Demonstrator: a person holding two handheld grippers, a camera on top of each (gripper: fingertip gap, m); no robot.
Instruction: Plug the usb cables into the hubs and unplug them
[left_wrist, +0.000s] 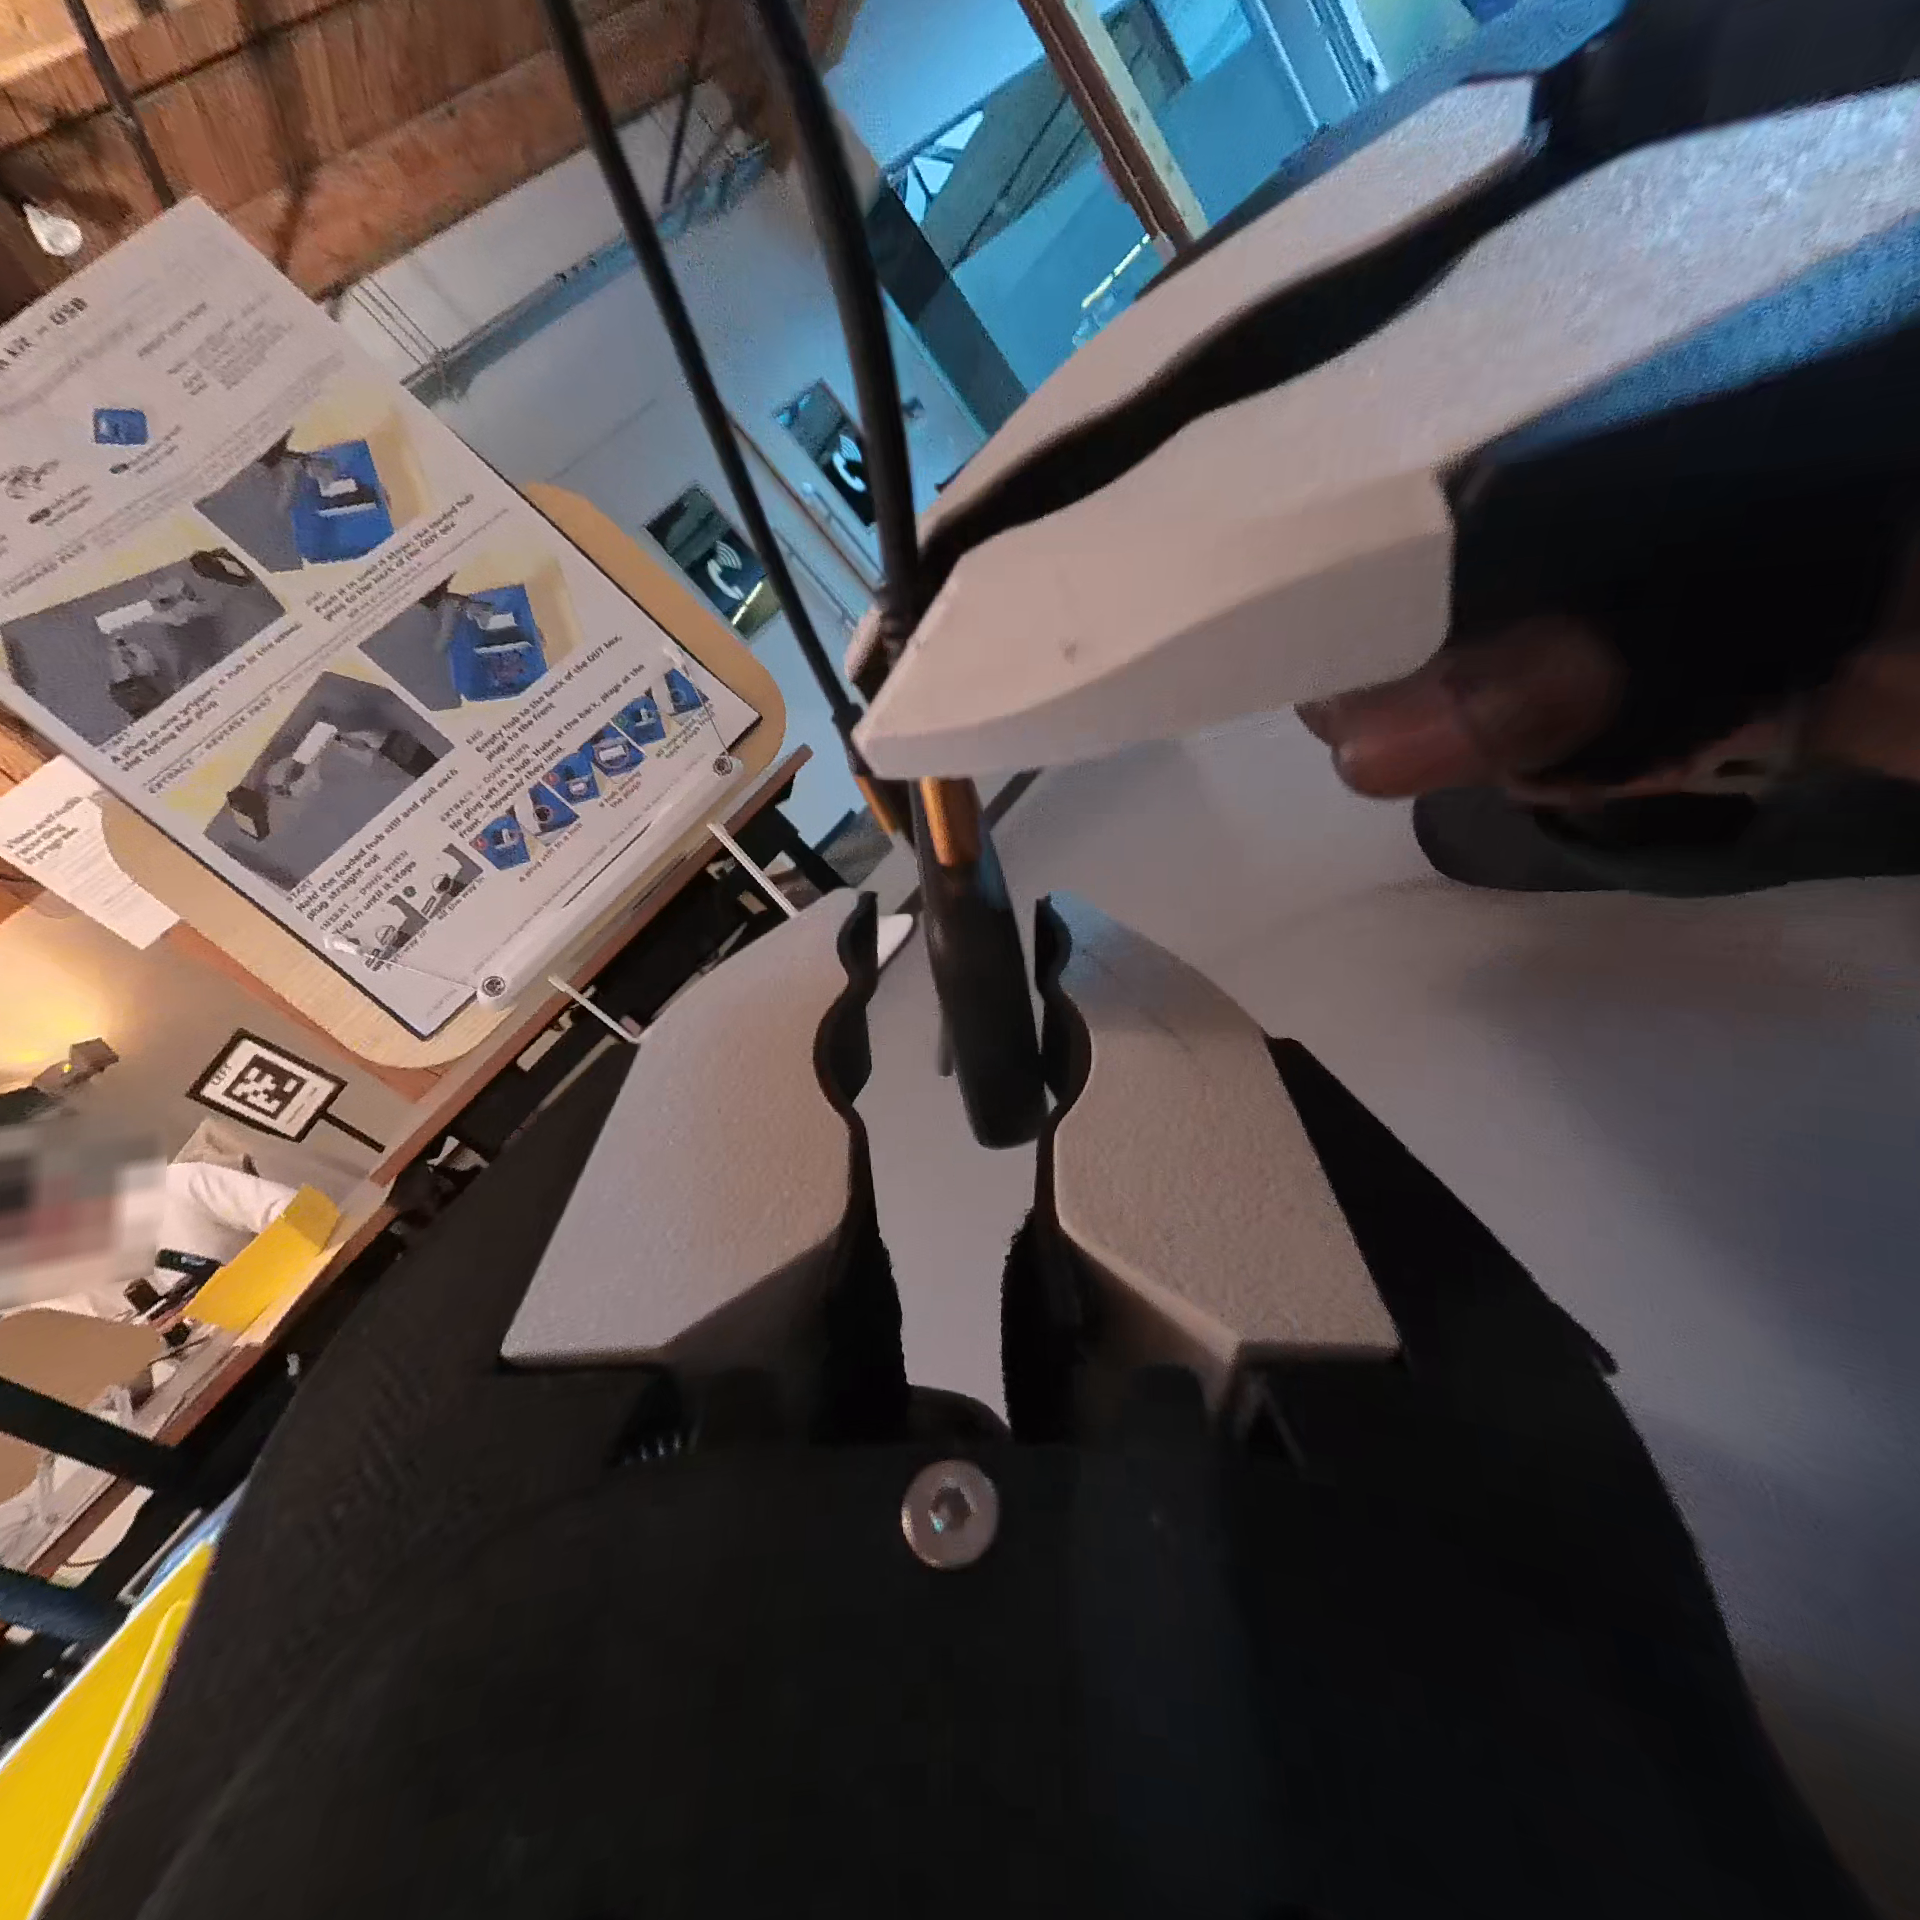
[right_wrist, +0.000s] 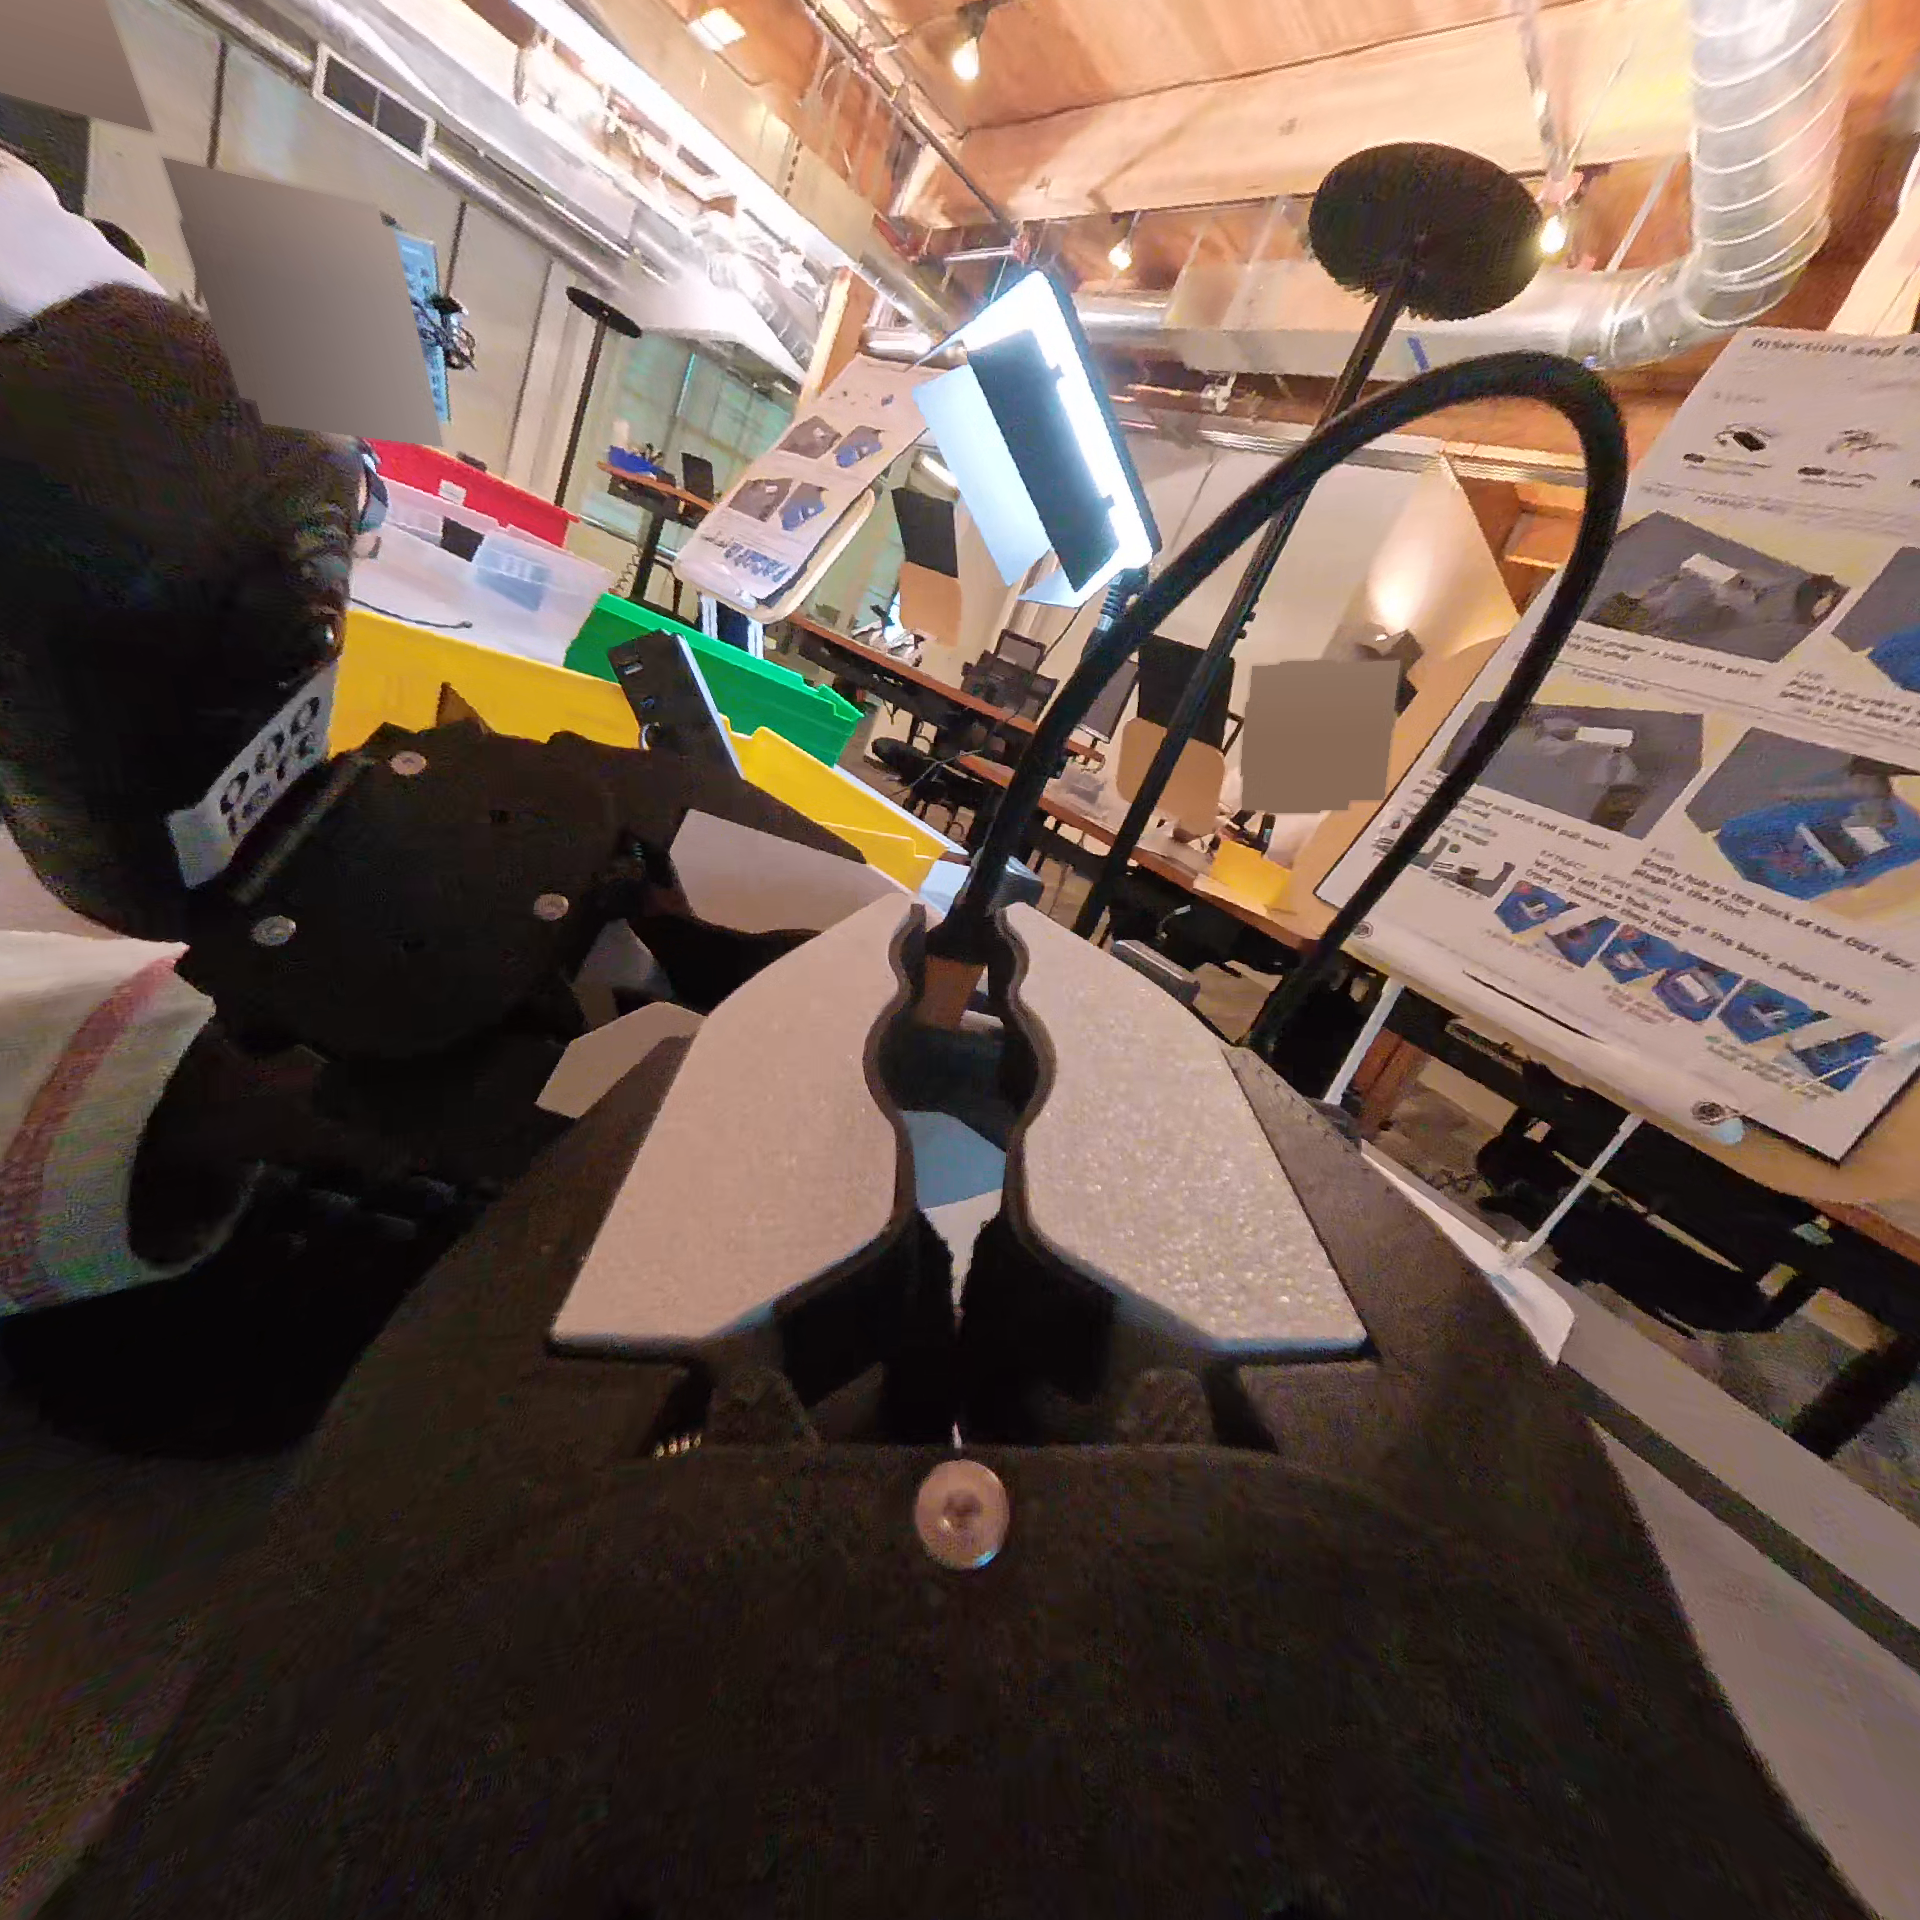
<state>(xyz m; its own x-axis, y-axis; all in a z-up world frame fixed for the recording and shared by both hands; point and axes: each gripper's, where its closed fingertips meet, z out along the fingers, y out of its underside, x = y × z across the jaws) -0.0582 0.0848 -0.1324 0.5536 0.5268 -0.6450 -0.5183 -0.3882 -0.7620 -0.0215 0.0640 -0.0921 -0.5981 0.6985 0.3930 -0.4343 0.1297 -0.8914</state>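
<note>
My right gripper (right_wrist: 956, 930) is shut on a black USB cable plug with a copper collar (right_wrist: 951, 987). Its cable (right_wrist: 1455, 395) loops up and over to the right. In the left wrist view the right gripper (left_wrist: 883, 665) comes in from the upper right. The plug's black body (left_wrist: 987, 1029) hangs below it, between my left gripper's (left_wrist: 951, 935) fingertips. The left jaws stand apart: the plug body touches the right finger and there is a gap at the left finger. A slim black hub (right_wrist: 675, 707) with blue ports rises behind the left gripper (right_wrist: 852, 873), over the yellow bin.
A yellow bin (right_wrist: 499, 686), a green bin (right_wrist: 727, 665) and a red bin (right_wrist: 468, 488) stand at the back left. An instruction board (left_wrist: 343, 623) stands on the grey table (left_wrist: 1455, 1143). A gloved hand (left_wrist: 1662, 623) holds the right gripper. A light panel (right_wrist: 1039, 447) hangs ahead. Across from one pair of fingers to the other is roughly 5 centimeters.
</note>
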